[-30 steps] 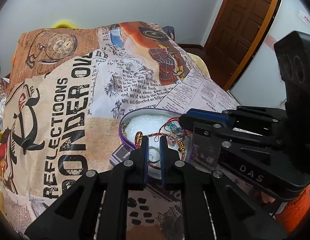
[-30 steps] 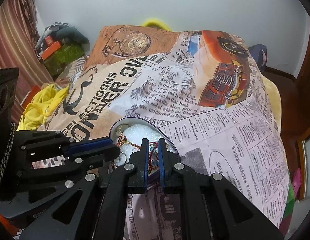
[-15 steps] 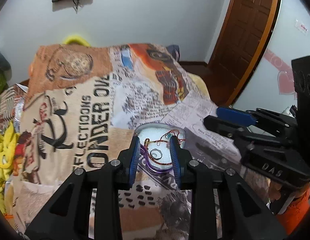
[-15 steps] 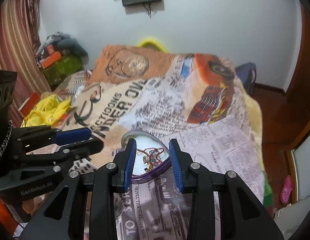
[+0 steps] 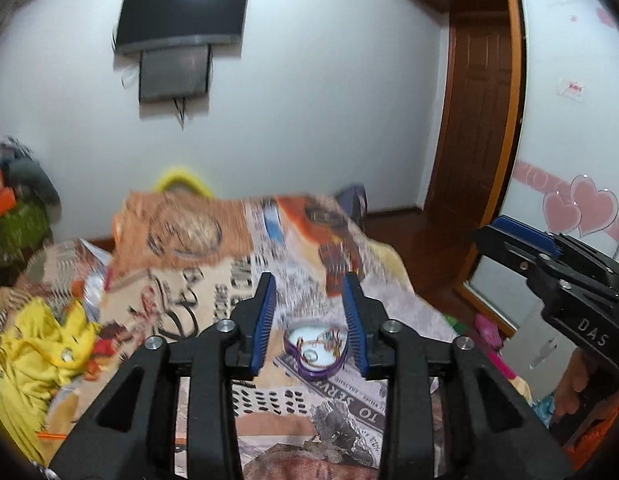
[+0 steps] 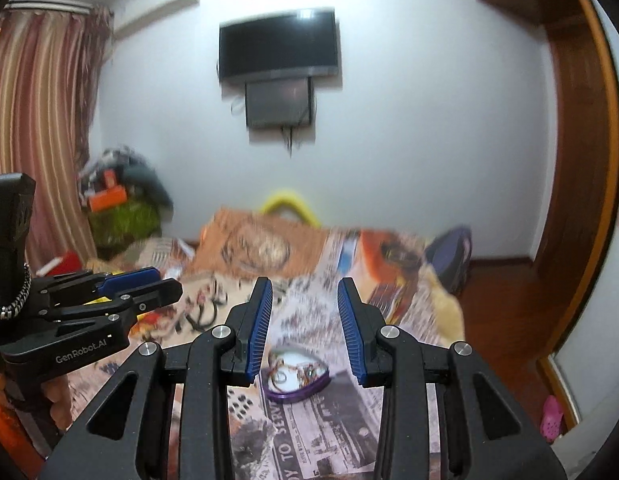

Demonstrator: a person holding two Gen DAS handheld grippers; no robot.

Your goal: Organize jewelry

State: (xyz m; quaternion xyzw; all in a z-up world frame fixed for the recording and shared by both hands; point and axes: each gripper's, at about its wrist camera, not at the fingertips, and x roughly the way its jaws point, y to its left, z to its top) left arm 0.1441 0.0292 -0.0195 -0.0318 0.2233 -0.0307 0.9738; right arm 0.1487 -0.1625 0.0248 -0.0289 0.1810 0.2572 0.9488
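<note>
Two grippers raised above a bed, neither holding anything. Left gripper point(image 5: 309, 320) with blue-padded fingers point(image 5: 265, 316) spread wide, nothing between them but air; seen from the right wrist camera as a black body at the left edge point(image 6: 149, 284), its fingers there lying too nearly in line to judge the gap. Right gripper point(image 6: 305, 328) likewise spread wide and empty-handed; from the left wrist camera visible side-on at the right edge point(image 5: 509, 232), tips pointing left, gap not readable from that angle.

Down below, framed between each pair of fingers — a purple heart-shaped jewelry box point(image 5: 315, 350), lid off, white lining showing. Inside, a tangle of jewelry point(image 5: 321, 340): red and gold thread or chain, a ring-like loop, small coloured beads; finer detail too small and blurred to tell. Same box point(image 6: 297, 376) in the right wrist view, resting on the newspaper-print bedspread point(image 5: 213, 288), well apart from both sets of fingertips.

Elsewhere: yellow cloth point(image 5: 33, 344) bunched at the bed's left side, a wall-mounted television point(image 6: 277, 50) on the white wall, a striped curtain point(image 6: 41, 128) at left, a brown wooden door point(image 5: 481, 120) at right — much of it motion-blurred.
</note>
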